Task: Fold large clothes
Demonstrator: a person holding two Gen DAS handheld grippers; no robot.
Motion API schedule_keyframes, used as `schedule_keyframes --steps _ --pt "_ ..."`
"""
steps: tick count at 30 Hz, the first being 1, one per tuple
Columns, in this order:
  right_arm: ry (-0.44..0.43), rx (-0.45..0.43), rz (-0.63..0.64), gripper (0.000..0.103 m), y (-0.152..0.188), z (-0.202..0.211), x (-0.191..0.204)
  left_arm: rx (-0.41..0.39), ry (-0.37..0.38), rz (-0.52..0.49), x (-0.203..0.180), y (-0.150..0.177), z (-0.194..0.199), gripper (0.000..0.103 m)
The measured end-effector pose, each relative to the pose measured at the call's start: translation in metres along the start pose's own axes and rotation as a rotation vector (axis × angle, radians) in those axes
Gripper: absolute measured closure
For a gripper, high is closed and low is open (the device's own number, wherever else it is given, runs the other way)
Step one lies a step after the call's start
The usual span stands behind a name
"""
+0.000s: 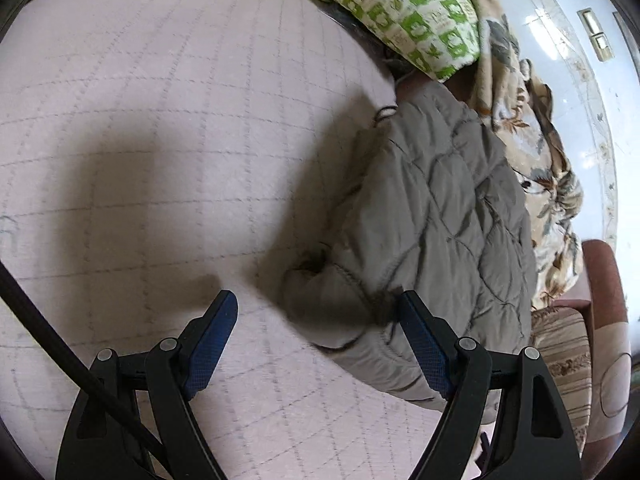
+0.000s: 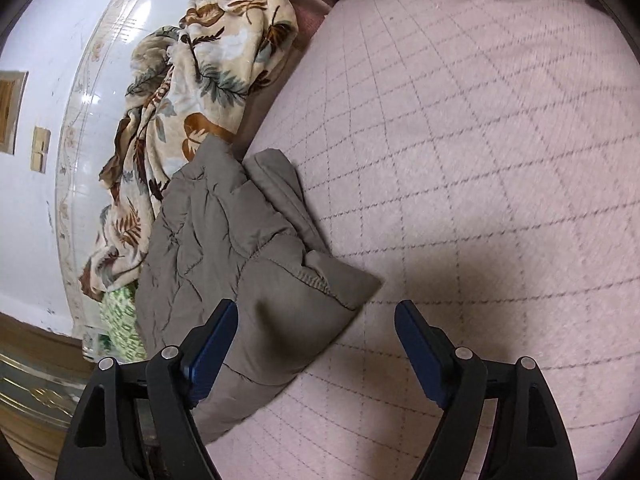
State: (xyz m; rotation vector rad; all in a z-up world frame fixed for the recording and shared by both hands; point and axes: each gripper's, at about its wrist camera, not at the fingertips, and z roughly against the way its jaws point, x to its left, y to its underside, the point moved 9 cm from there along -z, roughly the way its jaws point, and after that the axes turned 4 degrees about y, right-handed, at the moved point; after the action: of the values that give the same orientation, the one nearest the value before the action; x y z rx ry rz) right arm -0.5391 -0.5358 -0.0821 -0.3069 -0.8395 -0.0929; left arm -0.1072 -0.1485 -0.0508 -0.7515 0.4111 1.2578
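A grey-brown quilted jacket (image 1: 436, 208) lies bunched at the edge of a pink quilted bed cover (image 1: 168, 128). In the left wrist view its cuffed end lies just ahead of the right finger. My left gripper (image 1: 316, 304) is open and empty above the cover, beside the jacket. In the right wrist view the jacket (image 2: 240, 248) lies at lower left, one corner pointing right between the fingers. My right gripper (image 2: 316, 308) is open and empty, its left finger over the jacket.
A leaf-print blanket (image 2: 188, 80) is heaped along the white wall behind the jacket. A green-and-white patterned pillow (image 1: 404, 4) lies at the far end. A striped cushion (image 1: 568, 352) and brown bed frame sit at the right.
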Motion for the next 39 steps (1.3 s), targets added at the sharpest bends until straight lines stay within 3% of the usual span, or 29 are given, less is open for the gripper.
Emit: schedule_keyframes --steps 5,11,14,18,19,23,25,26,31,39 --pt "-0.04 0.022 -0.016 0.018 0.004 -0.013 0.006 0.028 0.066 -0.012 -0.017 0.005 -0.018 0.021" --pt "-0.065 0.041 -0.067 0.017 0.006 -0.038 0.007 -0.008 0.036 -0.044 -0.023 0.001 -0.033 0.017" --pt "-0.065 0.007 -0.046 0.007 0.001 -0.048 0.018 -0.02 0.024 -0.068 -0.027 -0.003 -0.038 0.017" --pt "-0.03 -0.024 -0.004 0.005 -0.003 -0.061 0.028 -0.036 0.012 -0.098 -0.031 -0.008 -0.042 0.017" --pt "-0.017 -0.033 0.024 0.007 -0.003 -0.064 0.033 -0.042 0.006 -0.109 -0.033 -0.009 -0.043 0.021" --pt "0.067 -0.079 0.189 0.043 0.0 -0.067 0.052 -0.084 -0.046 -0.207 -0.046 -0.012 -0.038 0.046" --pt "0.108 -0.108 0.291 0.053 0.001 -0.06 0.064 -0.112 -0.073 -0.271 -0.056 -0.013 -0.033 0.059" --pt "0.129 -0.129 0.345 0.057 0.003 -0.056 0.072 -0.123 -0.092 -0.303 -0.061 -0.013 -0.031 0.061" --pt "0.242 -0.251 0.6 0.064 0.015 -0.038 0.104 -0.157 -0.169 -0.425 -0.072 -0.013 -0.028 0.065" --pt "0.306 -0.333 0.777 0.068 0.027 -0.028 0.127 -0.242 -0.23 -0.538 -0.093 -0.014 -0.018 0.068"
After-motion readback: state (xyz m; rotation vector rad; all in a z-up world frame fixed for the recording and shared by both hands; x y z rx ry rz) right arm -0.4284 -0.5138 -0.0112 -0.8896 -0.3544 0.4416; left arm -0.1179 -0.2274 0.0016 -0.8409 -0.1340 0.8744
